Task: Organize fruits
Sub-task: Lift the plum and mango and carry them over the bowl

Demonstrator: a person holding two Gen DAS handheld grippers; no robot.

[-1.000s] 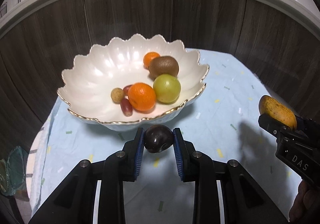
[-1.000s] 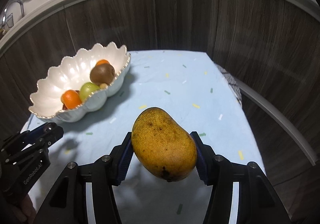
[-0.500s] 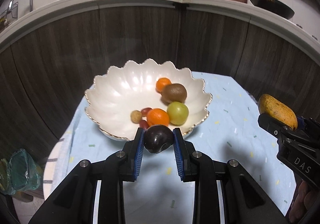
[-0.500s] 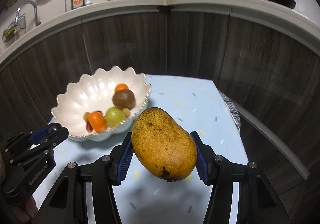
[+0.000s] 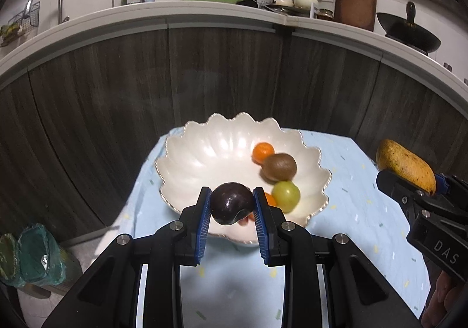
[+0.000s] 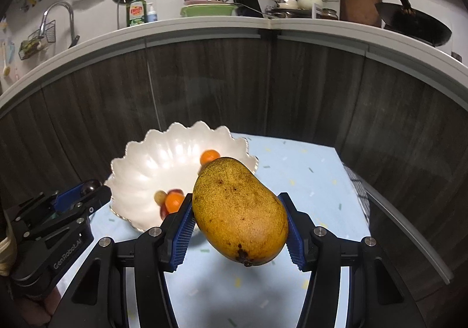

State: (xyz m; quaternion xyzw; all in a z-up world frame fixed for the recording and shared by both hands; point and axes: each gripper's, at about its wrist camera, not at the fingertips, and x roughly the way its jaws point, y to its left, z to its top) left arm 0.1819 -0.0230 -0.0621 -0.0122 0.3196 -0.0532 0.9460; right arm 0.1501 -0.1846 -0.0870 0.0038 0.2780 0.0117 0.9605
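Observation:
My left gripper (image 5: 231,205) is shut on a dark purple plum (image 5: 231,203), held in the air over the near rim of a white scalloped bowl (image 5: 199,158). The bowl holds a tangerine (image 5: 263,151), a kiwi (image 5: 279,167), a green fruit (image 5: 286,196) and another orange partly hidden behind the fingers. My right gripper (image 6: 240,218) is shut on a large yellow mango (image 6: 239,211), raised above the blue cloth to the right of the bowl (image 6: 152,164). Each gripper shows at the edge of the other view: the mango (image 5: 405,165) and the plum (image 6: 90,186).
The bowl stands on a light blue speckled cloth (image 5: 359,211) over a small table. Dark wood cabinet fronts (image 5: 222,79) rise close behind it, under a cluttered kitchen counter (image 5: 204,6). A green bag (image 5: 32,255) sits on the floor at the lower left.
Both grippers have risen with their fruit still gripped, and the bowl now appears smaller and lower in both views. The counter top has come into sight.

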